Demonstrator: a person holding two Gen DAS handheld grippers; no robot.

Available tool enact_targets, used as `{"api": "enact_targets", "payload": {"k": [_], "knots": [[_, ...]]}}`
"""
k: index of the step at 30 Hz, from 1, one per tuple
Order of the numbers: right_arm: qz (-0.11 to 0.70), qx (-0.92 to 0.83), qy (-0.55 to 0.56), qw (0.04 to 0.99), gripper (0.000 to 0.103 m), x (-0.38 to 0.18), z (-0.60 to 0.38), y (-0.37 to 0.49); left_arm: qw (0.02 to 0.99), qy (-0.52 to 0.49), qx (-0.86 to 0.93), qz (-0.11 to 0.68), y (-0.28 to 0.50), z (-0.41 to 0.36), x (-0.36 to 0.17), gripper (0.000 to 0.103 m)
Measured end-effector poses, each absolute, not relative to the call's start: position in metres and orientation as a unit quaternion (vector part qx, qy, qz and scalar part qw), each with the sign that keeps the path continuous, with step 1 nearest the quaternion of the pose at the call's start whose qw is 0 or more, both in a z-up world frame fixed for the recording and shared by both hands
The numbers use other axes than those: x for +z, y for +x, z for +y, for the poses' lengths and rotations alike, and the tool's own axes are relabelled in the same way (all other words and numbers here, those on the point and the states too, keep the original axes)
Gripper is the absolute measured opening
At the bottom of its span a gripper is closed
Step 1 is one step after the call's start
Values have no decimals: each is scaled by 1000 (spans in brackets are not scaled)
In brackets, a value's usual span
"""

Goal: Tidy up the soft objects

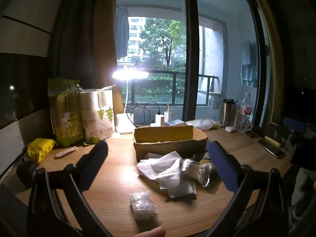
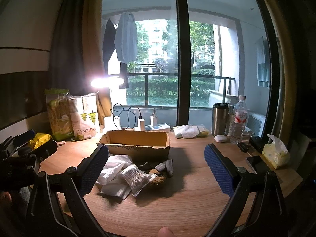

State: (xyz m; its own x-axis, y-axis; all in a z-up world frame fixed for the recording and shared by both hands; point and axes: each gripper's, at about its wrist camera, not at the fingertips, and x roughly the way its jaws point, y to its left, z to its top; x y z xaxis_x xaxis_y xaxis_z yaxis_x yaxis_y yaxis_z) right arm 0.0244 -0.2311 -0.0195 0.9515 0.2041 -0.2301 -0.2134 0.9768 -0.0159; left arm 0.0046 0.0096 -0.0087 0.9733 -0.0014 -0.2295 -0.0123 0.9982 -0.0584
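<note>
Cardboard box (image 2: 136, 141) waits empty behind the soft pile (image 2: 126, 174); both tools, left tool (image 1: 158, 156) and right tool (image 2: 156, 160), hover spread, ready to load it.

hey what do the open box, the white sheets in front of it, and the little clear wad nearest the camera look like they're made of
The open box looks like plain brown corrugated cardboard, matte, with a ragged torn front edge. The white sheets look like soft embossed paper towel or wipes, given the dimpled texture and limp folds. The clear wad looks like bubble wrap: glossy, translucent, covered in small blisters.
</note>
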Motion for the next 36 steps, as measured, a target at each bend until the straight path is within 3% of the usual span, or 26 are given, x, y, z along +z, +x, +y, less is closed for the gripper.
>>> {"api": "enact_targets", "payload": {"k": [36], "knots": [[120, 111, -20, 986, 99, -23, -229, 24, 993, -23, -3, 114, 2, 4, -7, 102]]}}
